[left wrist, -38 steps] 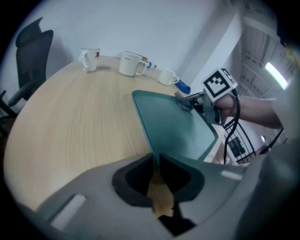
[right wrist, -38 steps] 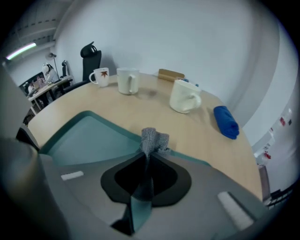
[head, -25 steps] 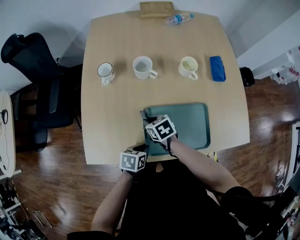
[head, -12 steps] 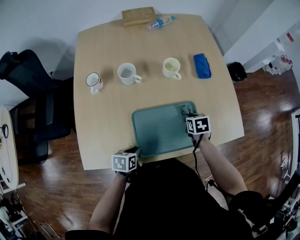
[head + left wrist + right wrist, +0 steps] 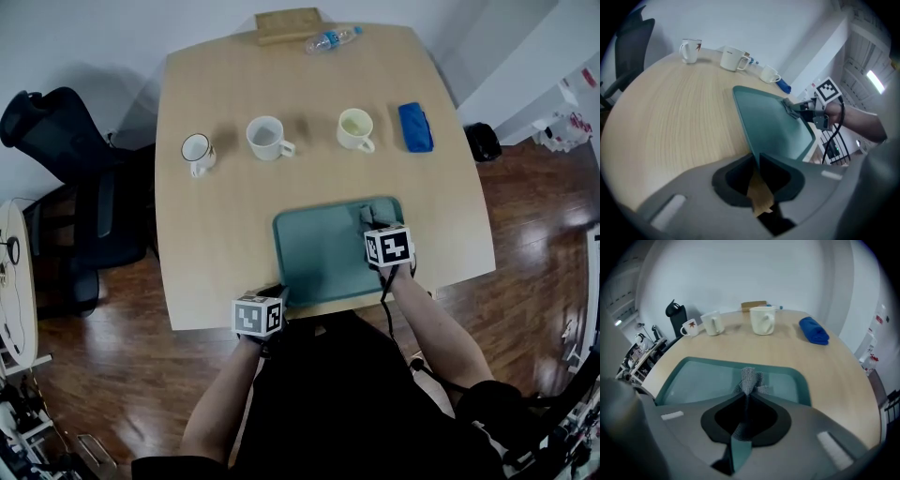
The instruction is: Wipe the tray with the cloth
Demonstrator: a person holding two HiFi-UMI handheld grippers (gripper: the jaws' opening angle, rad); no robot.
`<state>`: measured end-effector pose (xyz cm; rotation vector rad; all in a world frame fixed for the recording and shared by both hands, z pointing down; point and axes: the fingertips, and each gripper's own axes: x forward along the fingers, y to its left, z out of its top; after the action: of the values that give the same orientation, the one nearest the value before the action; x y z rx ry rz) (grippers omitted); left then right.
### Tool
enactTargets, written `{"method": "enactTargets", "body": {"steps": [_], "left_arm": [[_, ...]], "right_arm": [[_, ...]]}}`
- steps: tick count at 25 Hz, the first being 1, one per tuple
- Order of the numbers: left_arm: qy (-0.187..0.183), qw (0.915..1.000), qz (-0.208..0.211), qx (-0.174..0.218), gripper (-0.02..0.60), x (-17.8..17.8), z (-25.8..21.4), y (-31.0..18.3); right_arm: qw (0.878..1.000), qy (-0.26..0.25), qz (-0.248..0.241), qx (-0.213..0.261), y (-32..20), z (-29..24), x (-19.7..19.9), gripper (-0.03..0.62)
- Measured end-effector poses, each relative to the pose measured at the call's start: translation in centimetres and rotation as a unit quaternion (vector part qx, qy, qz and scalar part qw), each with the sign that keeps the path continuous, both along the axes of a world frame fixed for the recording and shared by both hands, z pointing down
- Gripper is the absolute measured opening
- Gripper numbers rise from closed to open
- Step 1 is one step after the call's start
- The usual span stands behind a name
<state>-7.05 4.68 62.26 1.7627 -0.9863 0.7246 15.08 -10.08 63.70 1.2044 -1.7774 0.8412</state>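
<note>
Where tray (image 5: 319, 255) sits at near edge of table (image 5: 216, 216), I see grey cloth (image 5: 368, 215) lying in its far right corner. My right gripper (image 5: 374, 225) clamped on cloth. My left gripper (image 5: 279, 293) pinched tight on tray's near left corner. Three mugs (image 5: 265, 137) in row farther back, blue bundle (image 5: 415, 127) just right of them.

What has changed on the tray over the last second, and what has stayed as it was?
The right gripper, shut on the cloth, swept across the tray from its far left corner to its far right corner. Nothing was taken up or let go. The left gripper stayed clamped on the tray's near left corner, and the tray kept its place.
</note>
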Motion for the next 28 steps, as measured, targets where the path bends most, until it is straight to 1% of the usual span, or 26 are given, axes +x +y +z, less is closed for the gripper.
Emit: {"method": "enactTargets", "body": {"steps": [3,5,8,10,12,13,16,17,18,21,23,25,28], "left_arm": [[0.011,0.9999,0.000,0.004,0.049,0.1,0.1,-0.1],[0.014,0.9999,0.001,0.006,0.051,0.2,0.1,-0.1],[0.014,0.9999,0.004,0.008,0.051,0.1,0.0,-0.1],[0.019,0.9998,0.006,0.010,0.051,0.1,0.0,-0.1],[0.023,0.9997,0.007,0.010,0.051,0.0,0.0,0.0],[0.024,0.9996,0.007,0.010,0.051,-0.1,0.0,0.0],[0.025,0.9996,0.006,0.010,0.051,-0.2,0.2,0.0],[0.024,0.9996,0.006,0.010,0.051,-0.2,0.2,0.0],[0.024,0.9997,0.006,0.009,0.051,-0.2,0.3,0.0],[0.019,0.9998,0.003,0.008,0.051,-0.5,0.3,0.1],[0.016,0.9998,0.000,0.009,0.051,-0.4,0.3,0.1],[0.018,0.9998,-0.001,0.007,0.051,-0.2,0.3,0.2],[0.016,0.9999,-0.004,0.006,0.051,0.0,0.3,0.2]], "right_arm": [[0.998,-0.014,-0.061,0.003,0.9,-0.2,-6.8,0.031],[0.994,-0.024,-0.105,0.009,1.8,-0.6,-11.4,0.032],[0.988,-0.039,-0.150,0.007,3.5,-0.6,-16.9,0.031],[0.985,-0.046,-0.168,0.005,4.2,-1.3,-19.7,0.031],[0.981,-0.056,-0.186,-0.006,5.1,-1.2,-21.7,0.031],[0.978,-0.068,-0.194,-0.015,5.6,-0.8,-22.4,0.031],[0.969,-0.129,-0.207,-0.040,6.8,-0.6,-23.6,0.031],[0.968,-0.137,-0.208,-0.040,6.8,-0.7,-23.2,0.031],[0.968,-0.135,-0.206,-0.038,6.6,-0.8,-22.3,0.031],[0.978,-0.095,-0.183,-0.027,5.8,-0.4,-17.8,0.031],[0.987,-0.066,-0.148,-0.016,4.9,-0.5,-13.2,0.031],[0.994,-0.046,-0.097,-0.002,3.8,-1.2,-7.9,0.031],[1.000,-0.003,-0.017,-0.006,3.3,-0.5,1.2,0.031]]}}
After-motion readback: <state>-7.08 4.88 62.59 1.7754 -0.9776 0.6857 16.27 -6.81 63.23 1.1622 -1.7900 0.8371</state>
